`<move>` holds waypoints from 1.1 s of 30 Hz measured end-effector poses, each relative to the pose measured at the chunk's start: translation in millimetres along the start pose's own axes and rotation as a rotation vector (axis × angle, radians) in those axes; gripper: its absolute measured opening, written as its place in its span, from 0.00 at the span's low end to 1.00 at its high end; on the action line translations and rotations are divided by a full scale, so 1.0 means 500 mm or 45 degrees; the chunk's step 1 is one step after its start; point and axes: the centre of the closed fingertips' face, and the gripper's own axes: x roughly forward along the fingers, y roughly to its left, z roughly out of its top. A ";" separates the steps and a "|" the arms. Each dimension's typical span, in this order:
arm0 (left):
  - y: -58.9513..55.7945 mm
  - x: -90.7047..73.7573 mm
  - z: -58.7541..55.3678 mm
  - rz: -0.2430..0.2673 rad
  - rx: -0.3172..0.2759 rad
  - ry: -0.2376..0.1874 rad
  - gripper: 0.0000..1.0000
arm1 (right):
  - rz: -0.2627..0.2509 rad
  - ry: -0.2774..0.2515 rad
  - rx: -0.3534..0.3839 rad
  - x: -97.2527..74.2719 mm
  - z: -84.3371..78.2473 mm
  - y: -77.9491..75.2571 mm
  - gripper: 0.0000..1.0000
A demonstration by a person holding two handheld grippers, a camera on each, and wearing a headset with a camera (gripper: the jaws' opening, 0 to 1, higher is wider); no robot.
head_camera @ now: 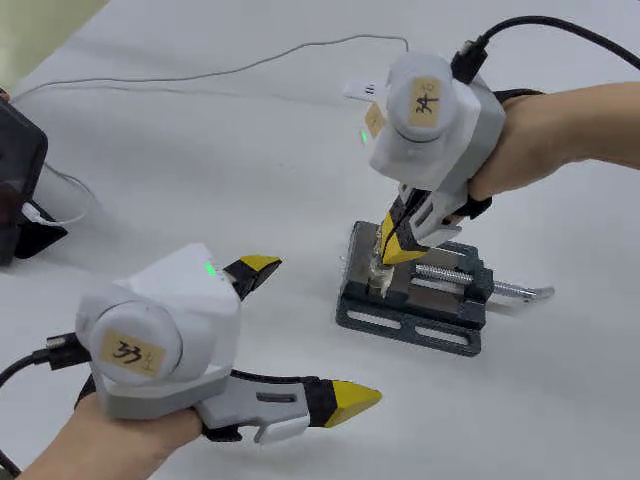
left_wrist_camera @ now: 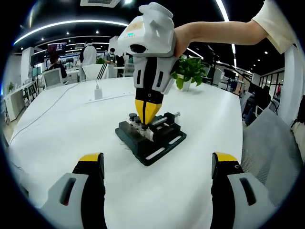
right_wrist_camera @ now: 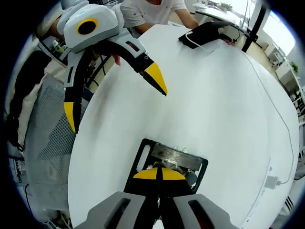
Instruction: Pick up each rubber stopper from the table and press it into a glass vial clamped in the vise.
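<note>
A small black vise stands on the white table, with glass vials clamped in it. In the left gripper view, dark stoppers cap the vials in the vise. My right gripper points straight down with its yellow tips together, just above the vials. I cannot see whether anything is pinched between them. From its own view, the right gripper is shut over the vise. My left gripper hovers wide open and holds nothing, to the left of the vise. It is also seen as left gripper and left gripper.
A black device sits at the table's left edge, and a thin white cable runs across the back. The vise's screw handle sticks out to the right. A mesh chair stands beside the table. People and desks are far behind.
</note>
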 end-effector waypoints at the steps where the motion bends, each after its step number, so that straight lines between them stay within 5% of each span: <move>1: 0.001 -0.002 0.003 0.003 0.002 0.000 0.93 | -0.002 -0.009 0.010 -0.001 0.000 0.001 0.00; 10: -0.003 -0.005 0.030 -0.003 0.040 -0.003 0.93 | -0.040 0.130 -0.012 0.003 0.007 0.001 0.00; 14: -0.004 -0.004 0.039 -0.007 0.055 -0.006 0.93 | -0.080 0.130 -0.088 0.001 0.004 0.002 0.00; 29: -0.003 -0.002 0.041 -0.005 0.072 -0.001 0.94 | -0.085 0.070 -0.046 -0.003 0.002 -0.002 0.00; 33: 0.006 -0.005 0.040 0.005 0.063 0.001 0.94 | -0.092 0.036 -0.025 -0.009 0.000 -0.001 0.13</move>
